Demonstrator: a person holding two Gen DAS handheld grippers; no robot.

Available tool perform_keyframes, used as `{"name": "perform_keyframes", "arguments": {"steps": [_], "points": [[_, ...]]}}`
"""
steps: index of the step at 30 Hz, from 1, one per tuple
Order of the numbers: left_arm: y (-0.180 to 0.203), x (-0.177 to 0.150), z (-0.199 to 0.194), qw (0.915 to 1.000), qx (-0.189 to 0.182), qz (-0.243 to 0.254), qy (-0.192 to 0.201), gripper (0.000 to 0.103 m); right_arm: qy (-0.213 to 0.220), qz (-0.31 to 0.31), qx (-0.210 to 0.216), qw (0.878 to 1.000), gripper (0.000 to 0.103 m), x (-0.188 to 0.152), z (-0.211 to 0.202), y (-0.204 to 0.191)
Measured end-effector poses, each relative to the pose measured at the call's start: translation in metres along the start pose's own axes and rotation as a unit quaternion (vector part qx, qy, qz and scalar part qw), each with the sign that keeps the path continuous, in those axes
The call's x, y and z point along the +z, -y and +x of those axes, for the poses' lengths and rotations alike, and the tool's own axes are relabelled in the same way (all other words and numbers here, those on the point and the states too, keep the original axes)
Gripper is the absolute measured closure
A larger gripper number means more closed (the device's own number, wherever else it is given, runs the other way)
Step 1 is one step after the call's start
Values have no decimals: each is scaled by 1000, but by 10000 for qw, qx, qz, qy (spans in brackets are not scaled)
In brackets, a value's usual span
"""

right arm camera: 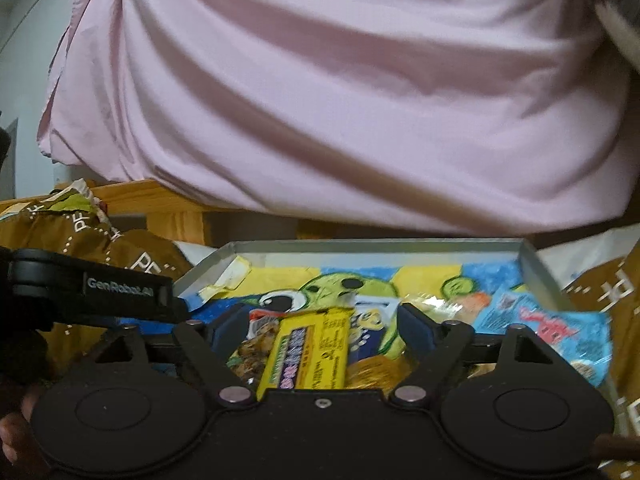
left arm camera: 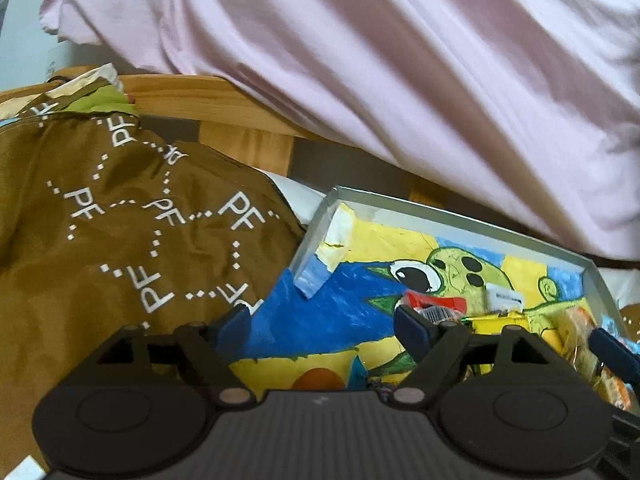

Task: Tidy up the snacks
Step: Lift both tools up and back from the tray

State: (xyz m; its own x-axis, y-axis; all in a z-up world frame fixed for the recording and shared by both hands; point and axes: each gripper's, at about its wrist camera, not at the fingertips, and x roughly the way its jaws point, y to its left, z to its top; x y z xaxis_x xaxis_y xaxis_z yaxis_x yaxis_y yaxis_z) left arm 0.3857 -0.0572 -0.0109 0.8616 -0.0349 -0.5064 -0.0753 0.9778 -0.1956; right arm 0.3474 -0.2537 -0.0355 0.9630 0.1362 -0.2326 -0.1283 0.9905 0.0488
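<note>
A metal tray (right arm camera: 384,246) with a painted frog bottom holds the snacks: a yellow bar (right arm camera: 308,354) near its front edge, a blue packet (right arm camera: 560,336) at its right edge. Both the left gripper (left arm camera: 320,320) and the right gripper (right arm camera: 320,326) stand apart, clamping nothing. A brown cloth (left arm camera: 120,220) covers the table at the left.

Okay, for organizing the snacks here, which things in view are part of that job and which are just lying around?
Part of the job:
metal tray
yellow snack bar
blue snack packet
red-wrapped snack
left gripper, open
right gripper, open over the bar

Just lying about:
brown PF cloth
pink fabric
wooden frame
</note>
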Motion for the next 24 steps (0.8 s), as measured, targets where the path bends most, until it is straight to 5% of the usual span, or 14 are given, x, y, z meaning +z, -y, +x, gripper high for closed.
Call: {"name": "perform_keyframes", "arguments": {"steps": [10,24], "points": [[-2,12,-54,9993,85,111,354,1,127,89,-440,9989,1,31,-39,7],[3,16,-148,9971,54,207,724,0,405,76,-530,9977,1,77,-130,14]]}}
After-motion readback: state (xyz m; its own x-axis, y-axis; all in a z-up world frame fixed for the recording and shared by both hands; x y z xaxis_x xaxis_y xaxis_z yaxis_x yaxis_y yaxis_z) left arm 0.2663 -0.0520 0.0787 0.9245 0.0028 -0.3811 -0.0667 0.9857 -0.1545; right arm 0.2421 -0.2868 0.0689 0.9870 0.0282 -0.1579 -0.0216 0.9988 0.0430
